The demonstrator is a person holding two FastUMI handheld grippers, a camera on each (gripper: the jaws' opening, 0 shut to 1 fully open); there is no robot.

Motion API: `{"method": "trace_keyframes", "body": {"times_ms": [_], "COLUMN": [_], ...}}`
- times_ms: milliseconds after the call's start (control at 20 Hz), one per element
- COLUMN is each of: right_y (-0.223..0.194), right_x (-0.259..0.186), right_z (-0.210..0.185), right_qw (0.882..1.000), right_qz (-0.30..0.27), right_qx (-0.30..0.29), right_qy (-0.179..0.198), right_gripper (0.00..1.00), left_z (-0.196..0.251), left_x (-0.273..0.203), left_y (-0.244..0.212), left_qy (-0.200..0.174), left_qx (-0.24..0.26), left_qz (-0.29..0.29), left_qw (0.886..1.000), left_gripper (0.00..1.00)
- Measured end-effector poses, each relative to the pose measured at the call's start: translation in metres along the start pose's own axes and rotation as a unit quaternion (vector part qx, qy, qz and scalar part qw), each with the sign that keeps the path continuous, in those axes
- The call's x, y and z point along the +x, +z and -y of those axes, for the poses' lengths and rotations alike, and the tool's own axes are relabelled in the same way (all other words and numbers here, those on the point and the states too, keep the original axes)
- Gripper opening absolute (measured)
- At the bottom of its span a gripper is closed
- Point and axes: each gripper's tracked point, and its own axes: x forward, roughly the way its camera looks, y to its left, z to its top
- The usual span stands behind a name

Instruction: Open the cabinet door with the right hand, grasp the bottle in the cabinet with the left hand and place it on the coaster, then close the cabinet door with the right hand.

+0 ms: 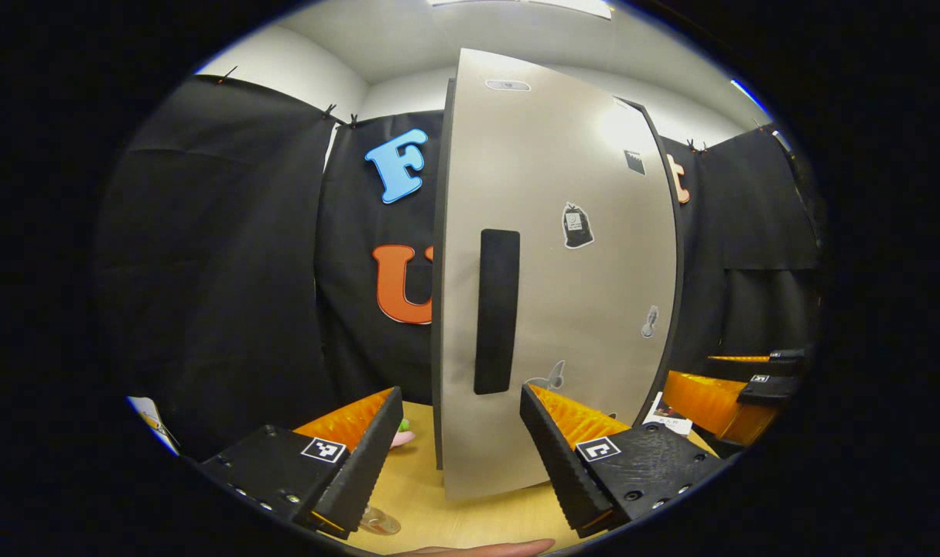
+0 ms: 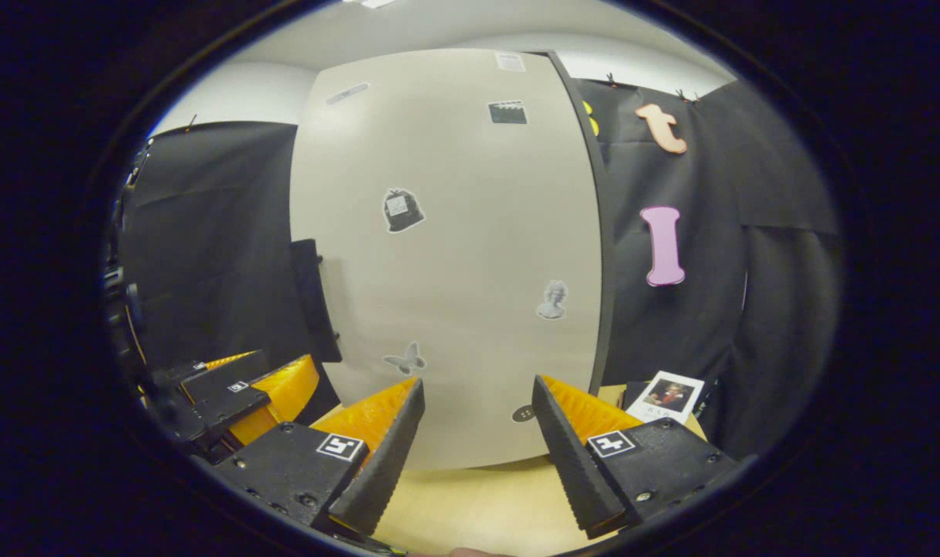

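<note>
A tall beige cabinet door point(image 1: 578, 294) with a black vertical handle point(image 1: 497, 309) stands on the wooden table and looks closed, hiding the inside. My left gripper point(image 1: 462, 456) is open just in front of the handle, with nothing between its fingers. In the right gripper view the same door point(image 2: 446, 255) rises ahead, its handle point(image 2: 311, 309) at the left edge. My right gripper point(image 2: 477, 456) is open, facing the door's lower middle and touching nothing. A small clear round thing point(image 1: 378, 524), perhaps the coaster, lies on the table by my left finger.
The right gripper point(image 1: 748, 387) shows at the far right of the left gripper view; the left gripper point(image 2: 237, 394) shows at the left of the right one. A picture card point(image 2: 665, 396) lies right of the cabinet. A small pink and green object point(image 1: 401, 435) lies to its left.
</note>
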Motion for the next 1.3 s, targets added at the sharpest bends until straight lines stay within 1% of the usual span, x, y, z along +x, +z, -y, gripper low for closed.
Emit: {"method": "trace_keyframes", "body": {"times_ms": [50, 100, 150, 250, 350, 400, 450, 500, 550, 600, 650, 700, 750, 800, 900, 1050, 1150, 1200, 1250, 1300], "right_y": [-0.003, -0.006, -0.007, 0.002, 0.014, 0.017, 0.015, 0.01, 0.004, -0.004, -0.014, -0.02, -0.019, -0.017, -0.019, -0.021, -0.02, -0.018, -0.015, -0.007], "right_x": [-0.002, -0.004, -0.009, -0.018, -0.023, -0.024, -0.024, -0.024, -0.023, -0.02, -0.021, -0.025, -0.028, -0.03, -0.035, -0.038, -0.037, -0.035, -0.031, -0.027], "right_z": [0.007, 0.012, 0.019, 0.031, 0.041, 0.04, 0.037, 0.031, 0.021, 0.009, 0.002, 0.0, 0.003, 0.005, 0.008, 0.0, 0.0, 0.0, -0.003, -0.005], "right_qw": [1.0, 0.999, 0.999, 0.996, 0.991, 0.989, 0.988, 0.988, 0.991, 0.994, 0.995, 0.995, 0.995, 0.993, 0.992, 0.992, 0.991, 0.992, 0.993, 0.994], "right_qz": [-0.004, -0.007, -0.003, 0.026, 0.066, 0.079, 0.083, 0.076, 0.063, 0.047, 0.026, 0.017, 0.02, 0.028, 0.027, 0.037, 0.043, 0.043, 0.047, 0.06], "right_qx": [0.015, 0.031, 0.043, 0.056, 0.049, 0.038, 0.027, 0.014, -0.001, -0.012, -0.021, -0.024, -0.019, -0.007, 0.008, 0.019, -0.002, -0.005, -0.006, -0.009], "right_qy": [-0.01, -0.02, -0.032, -0.064, -0.104, -0.118, -0.129, -0.132, -0.122, -0.099, -0.09, -0.092, -0.101, -0.111, -0.126, -0.121, -0.123, -0.118, -0.107, -0.094], "right_gripper": [0.91, 0.91, 0.9, 0.9, 0.89, 0.89, 0.88, 0.87, 0.85, 0.84, 0.83, 0.82, 0.82, 0.83, 0.82, 0.82, 0.82, 0.8, 0.82, 0.82], "left_z": [0.009, 0.014, 0.011, 0.013, 0.014, 0.019, 0.024, 0.026, 0.027, 0.03, 0.033, 0.039, 0.044, 0.048, 0.051, 0.047, 0.042, 0.041, 0.044, 0.043], "left_x": [-0.002, -0.005, -0.009, -0.012, -0.007, -0.004, -0.003, 0.001, 0.001, -0.001, -0.004, -0.005, -0.005, -0.006, -0.011, -0.016, -0.016, -0.014, -0.009, -0.003], "left_y": [-0.006, -0.007, -0.003, 0.009, 0.014, 0.012, 0.009, 0.006, 0.002, -0.004, -0.005, -0.003, 0.002, 0.004, 0.004, 0.003, 0.0, 0.0, 0.0, 0.004], "left_qy": [-0.009, -0.011, -0.003, -0.007, -0.018, -0.029, -0.038, -0.041, -0.045, -0.05, -0.053, -0.063, -0.081, -0.094, -0.113, -0.117, -0.107, -0.105, -0.107, -0.101], "left_qx": [-0.013, -0.013, -0.003, -0.007, -0.021, -0.04, -0.062, -0.076, -0.08, -0.073, -0.061, -0.04, -0.03, -0.027, -0.018, -0.015, -0.007, -0.009, -0.015, -0.018], "left_qz": [-0.011, -0.01, 0.002, 0.019, 0.022, 0.013, 0.001, -0.008, -0.014, -0.023, -0.025, -0.018, -0.009, 0.0, 0.005, 0.012, 0.014, 0.013, 0.013, 0.018], "left_qw": [1.0, 1.0, 1.0, 1.0, 0.999, 0.999, 0.997, 0.996, 0.996, 0.996, 0.996, 0.997, 0.996, 0.995, 0.993, 0.993, 0.994, 0.994, 0.994, 0.995], "left_gripper": [0.92, 0.92, 0.91, 0.89, 0.9, 0.9, 0.92, 0.92, 0.92, 0.92, 0.93, 0.93, 0.93, 0.93, 0.92, 0.92, 0.92, 0.93, 0.92, 0.93]}}
